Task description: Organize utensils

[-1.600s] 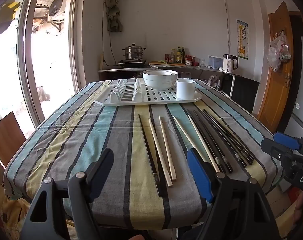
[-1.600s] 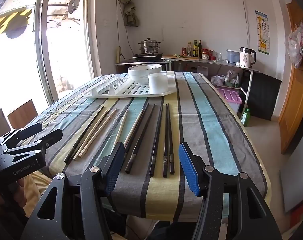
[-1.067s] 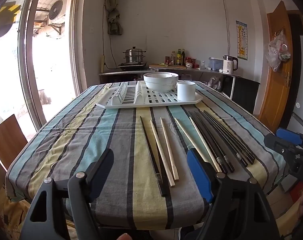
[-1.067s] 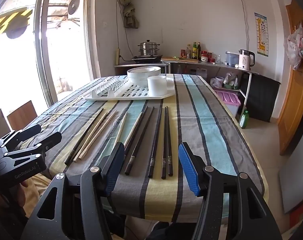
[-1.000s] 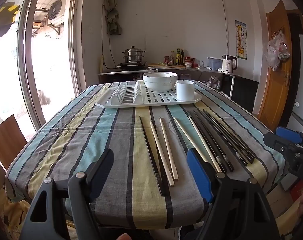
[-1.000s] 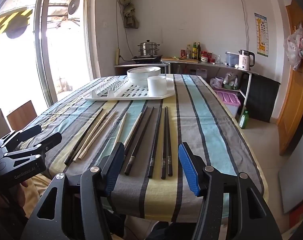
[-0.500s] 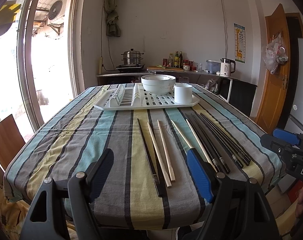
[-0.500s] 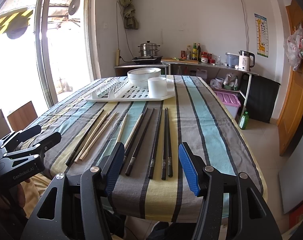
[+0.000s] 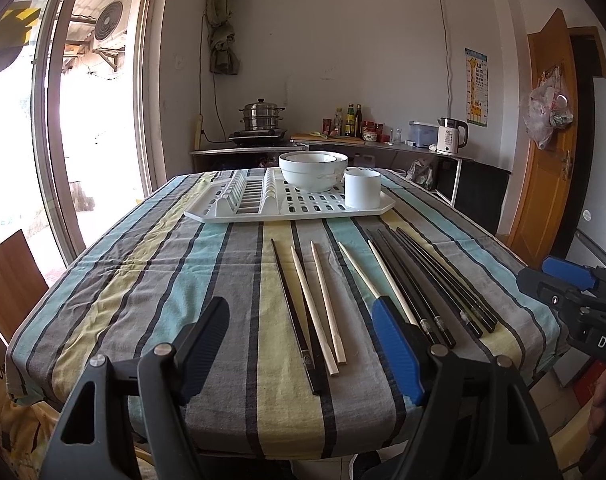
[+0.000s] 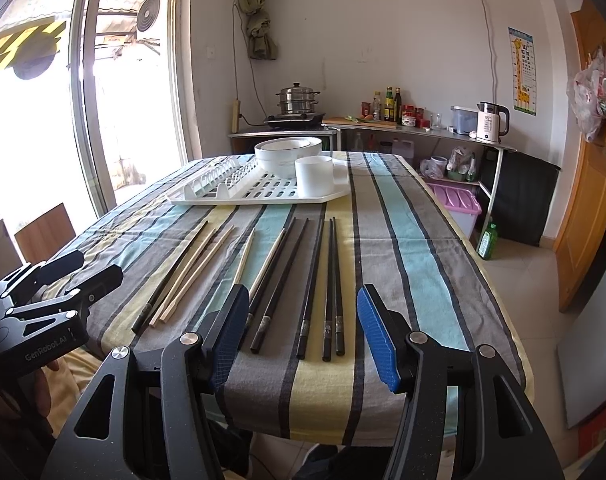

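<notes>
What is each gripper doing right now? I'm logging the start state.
Left gripper: jaws open, holding nothing.
Right gripper: jaws open, holding nothing.

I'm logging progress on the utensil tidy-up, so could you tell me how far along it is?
Nothing looks done yet: the black chopsticks and wooden chopsticks all lie loose on the tablecloth. Nothing is in hand; the left gripper and right gripper are open and empty. Everything is left, with the white cup on the drying rack holding no chopsticks.
</notes>
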Tool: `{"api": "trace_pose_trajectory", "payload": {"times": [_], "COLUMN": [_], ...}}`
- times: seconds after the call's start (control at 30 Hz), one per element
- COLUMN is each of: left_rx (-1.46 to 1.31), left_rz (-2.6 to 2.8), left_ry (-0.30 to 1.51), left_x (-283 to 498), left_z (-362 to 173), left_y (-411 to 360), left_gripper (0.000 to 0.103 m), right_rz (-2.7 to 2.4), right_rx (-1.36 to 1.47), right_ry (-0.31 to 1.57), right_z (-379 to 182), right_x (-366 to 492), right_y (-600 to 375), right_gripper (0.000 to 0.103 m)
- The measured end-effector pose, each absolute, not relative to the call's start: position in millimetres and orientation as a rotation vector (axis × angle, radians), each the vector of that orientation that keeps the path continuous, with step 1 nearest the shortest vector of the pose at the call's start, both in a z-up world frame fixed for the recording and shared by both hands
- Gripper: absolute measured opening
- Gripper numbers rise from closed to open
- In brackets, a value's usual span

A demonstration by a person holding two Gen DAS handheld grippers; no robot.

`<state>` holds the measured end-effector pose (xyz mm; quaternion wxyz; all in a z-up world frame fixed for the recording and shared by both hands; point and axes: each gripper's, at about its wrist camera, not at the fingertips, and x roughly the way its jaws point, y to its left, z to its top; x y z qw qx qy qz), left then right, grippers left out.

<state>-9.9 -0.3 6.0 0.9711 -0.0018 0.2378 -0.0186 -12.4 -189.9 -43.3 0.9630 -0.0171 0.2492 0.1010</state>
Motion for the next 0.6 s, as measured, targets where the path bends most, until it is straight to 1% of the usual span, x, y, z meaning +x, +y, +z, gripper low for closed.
{"api": "trace_pose_trajectory", "payload": {"times": [0.6], "left_rx": [0.0], "left_rz": [-0.025], "left_ry": [0.484], "left_x": [-8.8], "left_z": [4.7], "left_y": [-1.3], "left_gripper": [0.076], "right_rz": [0.203], "right_rx": [-0.031], "right_ry": [0.504], "right_z": [-42.7], "right_x": [-12.7], "right_y": [-190.5], "right_gripper": [0.057]}}
